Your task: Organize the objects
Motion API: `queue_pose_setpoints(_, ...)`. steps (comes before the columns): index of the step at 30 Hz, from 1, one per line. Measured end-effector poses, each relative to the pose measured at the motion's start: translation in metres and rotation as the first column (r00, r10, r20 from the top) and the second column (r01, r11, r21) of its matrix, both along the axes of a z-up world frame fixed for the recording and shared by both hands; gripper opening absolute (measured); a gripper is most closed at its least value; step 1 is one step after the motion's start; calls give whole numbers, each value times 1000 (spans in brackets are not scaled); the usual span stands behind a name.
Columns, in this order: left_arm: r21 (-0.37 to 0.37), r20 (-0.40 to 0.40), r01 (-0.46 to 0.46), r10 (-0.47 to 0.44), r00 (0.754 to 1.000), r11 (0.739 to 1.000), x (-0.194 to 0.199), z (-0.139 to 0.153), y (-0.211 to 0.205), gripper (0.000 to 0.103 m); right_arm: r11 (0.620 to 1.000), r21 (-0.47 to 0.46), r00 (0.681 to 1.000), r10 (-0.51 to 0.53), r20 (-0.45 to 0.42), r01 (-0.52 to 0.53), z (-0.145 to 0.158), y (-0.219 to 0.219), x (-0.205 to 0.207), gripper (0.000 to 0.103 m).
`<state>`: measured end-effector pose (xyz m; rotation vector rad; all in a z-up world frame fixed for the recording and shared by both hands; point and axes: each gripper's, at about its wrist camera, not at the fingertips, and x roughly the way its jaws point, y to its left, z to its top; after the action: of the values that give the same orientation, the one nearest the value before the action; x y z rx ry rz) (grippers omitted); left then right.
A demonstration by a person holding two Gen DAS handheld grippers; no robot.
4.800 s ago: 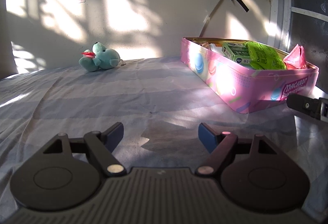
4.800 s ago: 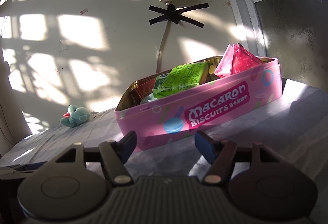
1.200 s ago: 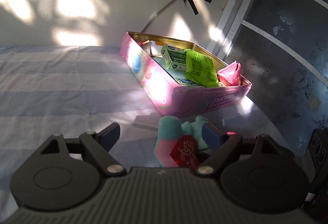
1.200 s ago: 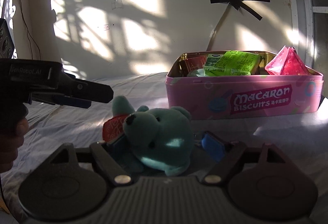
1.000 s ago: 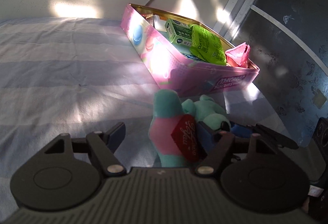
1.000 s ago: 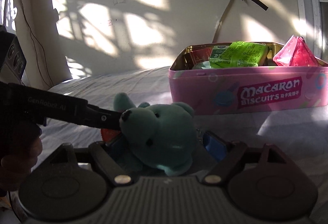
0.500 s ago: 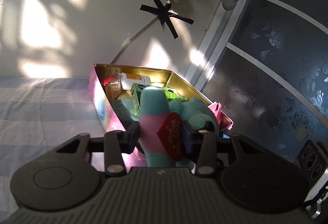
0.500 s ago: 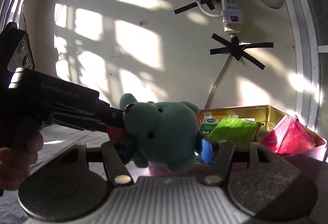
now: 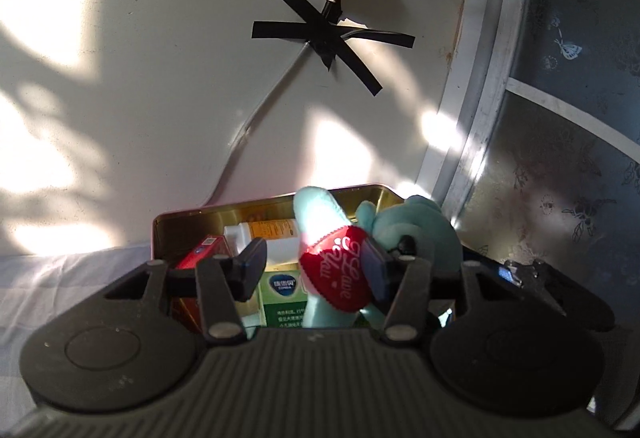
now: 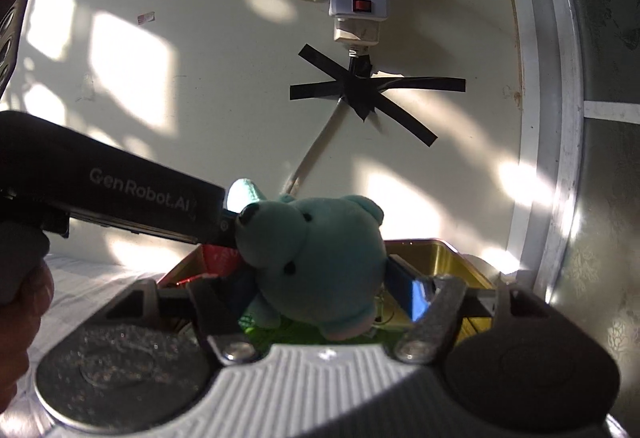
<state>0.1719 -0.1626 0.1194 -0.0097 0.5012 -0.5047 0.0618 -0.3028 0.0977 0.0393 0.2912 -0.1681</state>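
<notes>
With the tin (image 9: 176,222) already holding cartons and a bottle, the teal plush bear (image 10: 316,258) hangs above it, clamped in the right gripper (image 10: 320,290), the left gripper (image 9: 316,266) having just parted, leaving only the drop.

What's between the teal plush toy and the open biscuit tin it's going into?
Nothing visible blocks it. The teal plush toy is above the open, lidless tin. A green box, a red box and a white bottle already lie inside, so it would probably land on those.
</notes>
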Motion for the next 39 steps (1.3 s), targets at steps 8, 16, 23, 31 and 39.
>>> queue_pose_setpoints(8, 20, 12, -94, 94, 995, 995, -14, -3, 19, 71, 992, 122, 995, -53, 80, 43, -10, -10, -38, 78)
queue_pose_setpoints(16, 70, 54, -99, 95, 994, 993, -74, -10, 34, 75, 983, 176, 984, -85, 156, 57, -4, 13, -97, 78)
queue_pose_setpoints(23, 165, 105, -121, 105, 989, 979, -120, -22, 41, 77, 974, 216, 985, -98, 144, 65, -14, 44, -141, 78)
queue_pose_setpoints(31, 226, 105, -156, 135, 985, 962, -160, -43, 59, 81, 964, 258, 989, -98, 109, 67, -25, 69, -176, 78)
queue_pose_setpoints(39, 222, 53, -195, 187, 981, 955, -172, -58, 80, 82, 958, 275, 992, -101, 78, 76, -32, 78, -193, 78)
